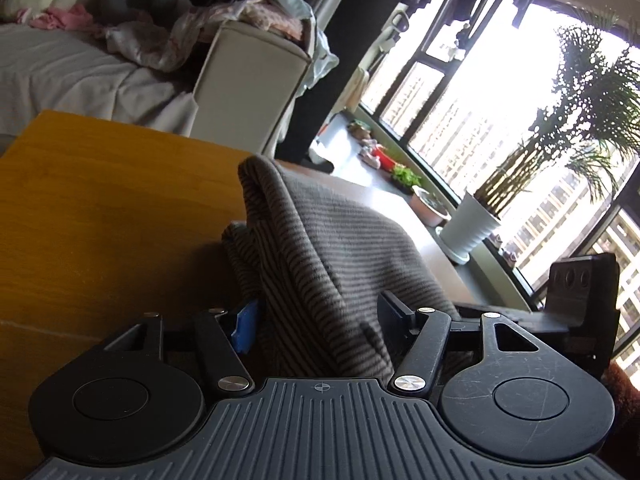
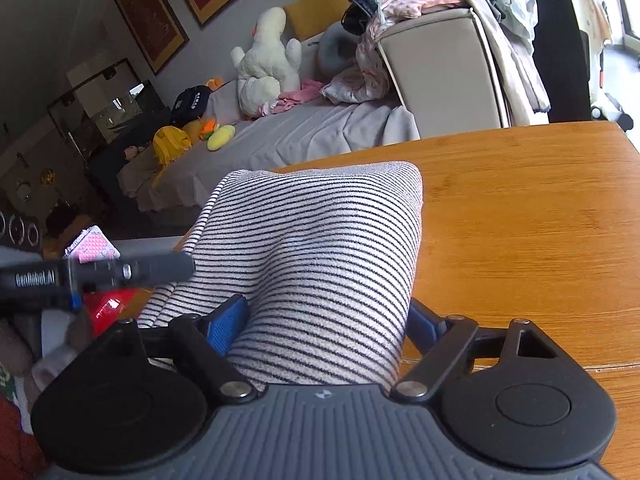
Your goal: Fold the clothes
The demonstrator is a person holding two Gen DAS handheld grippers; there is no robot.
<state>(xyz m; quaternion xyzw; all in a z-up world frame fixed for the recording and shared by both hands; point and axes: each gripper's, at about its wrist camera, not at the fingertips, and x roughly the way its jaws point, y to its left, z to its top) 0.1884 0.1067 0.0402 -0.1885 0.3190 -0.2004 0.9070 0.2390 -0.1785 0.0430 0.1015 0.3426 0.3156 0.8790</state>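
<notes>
1. A striped garment [image 2: 320, 264] is seen in white with thin dark horizontal stripes (grey-brown in the backlit left wrist view [image 1: 320, 264]).
2. The table [image 2: 520, 220] is shown in warm orange-brown wood grain.
3. Blue pads are carried on the black right gripper [image 2: 324, 328]; the same blue is glimpsed on the black left gripper [image 1: 320, 320].
4. A plush toy [image 2: 266, 60] is rendered cream-white.
5. A yellow cushion [image 2: 316, 4] is set behind it.
6. The sofa cover [image 2: 300, 132] is pictured pale grey.
7. Pink clothing [image 2: 416, 2] is heaped on a beige armrest [image 2: 436, 72].
</notes>
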